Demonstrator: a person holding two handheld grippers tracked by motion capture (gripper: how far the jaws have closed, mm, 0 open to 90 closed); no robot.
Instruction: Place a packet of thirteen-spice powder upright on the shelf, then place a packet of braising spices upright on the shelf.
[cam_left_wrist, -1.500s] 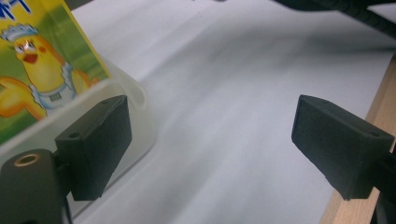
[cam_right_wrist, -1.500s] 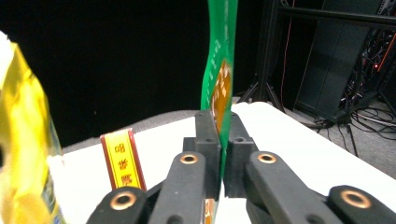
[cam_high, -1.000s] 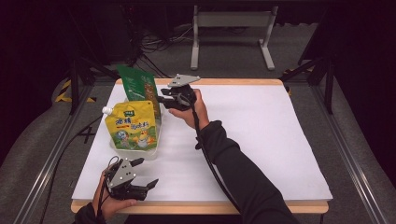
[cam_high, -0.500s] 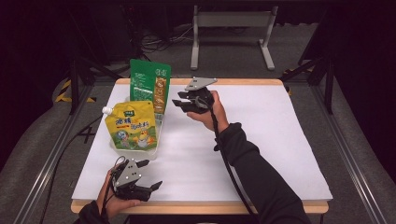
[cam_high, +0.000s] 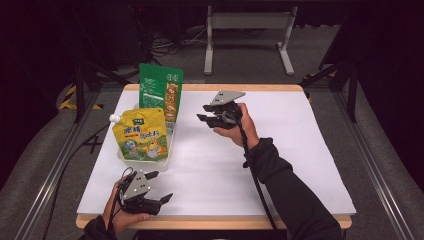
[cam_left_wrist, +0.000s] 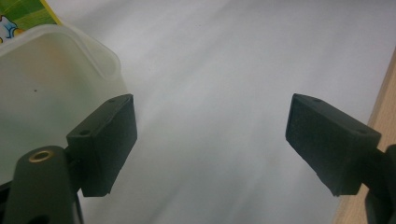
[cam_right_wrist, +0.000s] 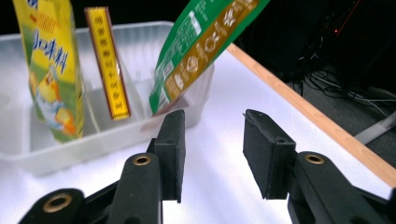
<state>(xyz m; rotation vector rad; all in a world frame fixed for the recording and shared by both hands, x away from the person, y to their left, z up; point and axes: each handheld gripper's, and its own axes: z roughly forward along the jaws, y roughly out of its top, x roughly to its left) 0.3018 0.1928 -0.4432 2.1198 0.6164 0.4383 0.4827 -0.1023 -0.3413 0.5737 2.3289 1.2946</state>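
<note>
Two grippers: both empty, one in each hand over the white-covered table (cam_high: 280, 150).
Right gripper (cam_high: 210, 114): held above the table's middle, just right of the green pouch (cam_high: 161, 95); jaws part-way apart with nothing between them, and they have just been opening a little.
Left gripper (cam_high: 161, 187): near the table's front edge, below the tray; jaws wide, with nothing between them.
Tray (cam_right_wrist: 140, 126): clear plastic, at the table's left, with dividers inside.
Green pouch: stands in the tray's far end, leaning.
Yellow pouch (cam_high: 141, 134): stands upright in the tray's near end, spout at its top left.
Narrow yellow packet (cam_right_wrist: 106, 60): stands between the two pouches.
</note>
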